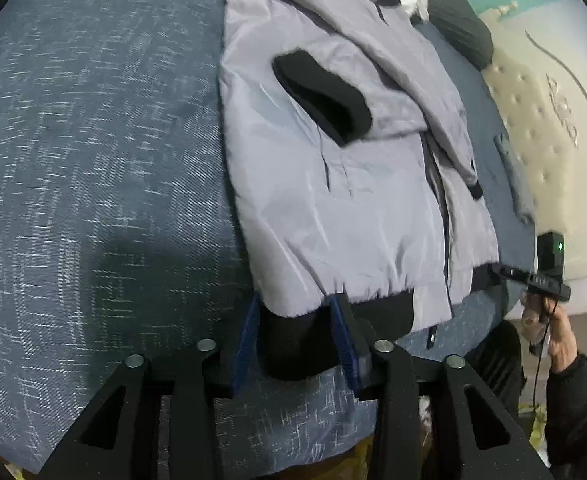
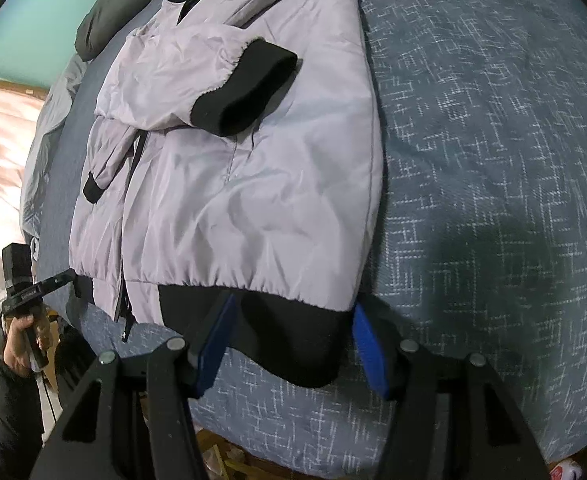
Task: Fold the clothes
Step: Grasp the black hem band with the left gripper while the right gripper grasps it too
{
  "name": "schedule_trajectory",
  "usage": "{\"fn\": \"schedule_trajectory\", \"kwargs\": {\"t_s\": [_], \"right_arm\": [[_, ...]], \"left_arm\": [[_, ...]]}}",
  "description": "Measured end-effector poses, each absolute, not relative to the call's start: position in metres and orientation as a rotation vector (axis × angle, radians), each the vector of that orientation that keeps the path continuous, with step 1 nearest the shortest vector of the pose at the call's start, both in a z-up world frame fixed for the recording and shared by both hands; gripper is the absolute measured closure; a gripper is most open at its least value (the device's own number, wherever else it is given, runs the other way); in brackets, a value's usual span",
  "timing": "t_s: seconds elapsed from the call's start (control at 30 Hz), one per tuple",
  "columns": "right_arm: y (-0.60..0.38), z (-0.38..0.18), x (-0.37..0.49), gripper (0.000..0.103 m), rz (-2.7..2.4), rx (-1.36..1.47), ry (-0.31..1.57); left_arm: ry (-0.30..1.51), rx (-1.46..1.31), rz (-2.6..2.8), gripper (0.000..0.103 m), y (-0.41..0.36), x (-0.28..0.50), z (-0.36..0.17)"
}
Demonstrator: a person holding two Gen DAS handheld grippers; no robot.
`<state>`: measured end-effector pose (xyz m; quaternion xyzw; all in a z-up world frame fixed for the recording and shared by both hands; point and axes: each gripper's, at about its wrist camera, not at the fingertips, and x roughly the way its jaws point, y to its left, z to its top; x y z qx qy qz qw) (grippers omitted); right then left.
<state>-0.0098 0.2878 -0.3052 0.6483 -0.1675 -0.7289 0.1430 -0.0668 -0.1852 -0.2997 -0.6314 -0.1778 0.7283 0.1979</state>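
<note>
The lilac jacket (image 1: 345,200) is lying on the blue bedspread (image 1: 93,160), sleeves already folded in. Both the left gripper (image 1: 299,340) and right gripper (image 2: 293,344) are straddling its black hem (image 2: 277,336), seemingly not yet pinching; the fold upward is remaining.

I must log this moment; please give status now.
Left gripper, right gripper: open, each astride the black hem. Jacket flat on bed, sleeves folded in. Nothing in the way.

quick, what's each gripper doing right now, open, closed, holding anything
Left gripper: open, jaws astride the jacket's black hem, not clamped.
Right gripper: open, jaws astride the hem at the other corner, not clamped.
</note>
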Motion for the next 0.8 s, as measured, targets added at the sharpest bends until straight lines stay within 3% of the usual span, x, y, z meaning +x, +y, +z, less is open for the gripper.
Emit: {"fn": "schedule_trajectory", "kwargs": {"t_s": [0.43, 0.63, 0.7, 0.73, 0.8], "right_arm": [[0.293, -0.311, -0.009, 0.044, -2.103, 1.861, -0.522], [0.287, -0.308, -0.01, 0.042, -2.119, 1.843, -0.49], [0.283, -0.309, -0.006, 0.046, -2.128, 1.841, -0.469], [0.282, -0.308, -0.005, 0.052, -2.133, 1.836, -0.456], [0.281, -0.307, -0.002, 0.063, -2.143, 1.823, -0.447]], "left_arm": [[-0.569, -1.799, 1.963, 0.058, -0.189, -0.071, -0.315], [-0.526, -1.788, 1.971, 0.057, -0.177, -0.064, -0.316], [-0.511, -1.78, 1.979, 0.058, -0.176, -0.063, -0.315], [-0.499, -1.773, 1.983, 0.062, -0.173, -0.063, -0.314], [-0.468, -1.754, 1.992, 0.082, -0.167, -0.061, -0.31]]}}
